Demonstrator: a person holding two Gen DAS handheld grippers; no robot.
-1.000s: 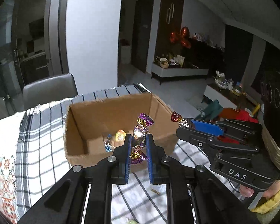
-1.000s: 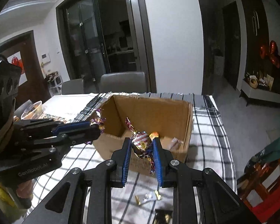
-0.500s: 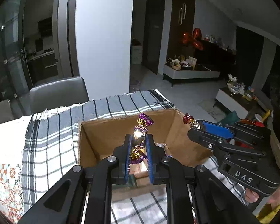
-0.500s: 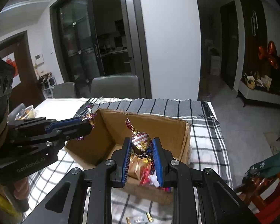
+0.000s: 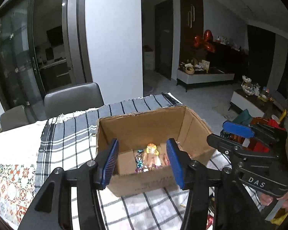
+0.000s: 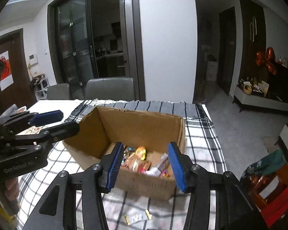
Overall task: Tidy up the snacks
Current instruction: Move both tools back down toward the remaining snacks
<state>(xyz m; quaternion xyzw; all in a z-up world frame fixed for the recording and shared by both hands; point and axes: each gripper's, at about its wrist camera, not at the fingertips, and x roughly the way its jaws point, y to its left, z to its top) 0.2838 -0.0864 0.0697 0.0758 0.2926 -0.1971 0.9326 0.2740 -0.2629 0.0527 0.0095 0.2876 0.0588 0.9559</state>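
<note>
Hovering both grippers over the cardboard box (image 6: 136,132), I have nothing clamped: the left gripper (image 5: 143,160) and right gripper (image 6: 146,163) have both just been spreading their jaws, and the blue pads now stand apart with only air between them. The wrapped candies (image 6: 144,161) lie in a loose heap on the box floor, toward its near wall, an orange-gold one (image 5: 151,149) topmost. The box sits on the checked cloth (image 5: 67,140) near the table's far right corner.

A few small wrapped pieces (image 6: 138,217) lie on the cloth just in front of the box's near wall, between it and the table's near edge; I judge those are what is left to gather.

They should handle as very light, small and crinkly, with foil that slides against the pads and may flick away if nudged. I would take each across its firm middle, not by the twisted ends, which are soft and would pull free. Lying flat on soft cloth, they could let the fingers snag fabric.
</note>
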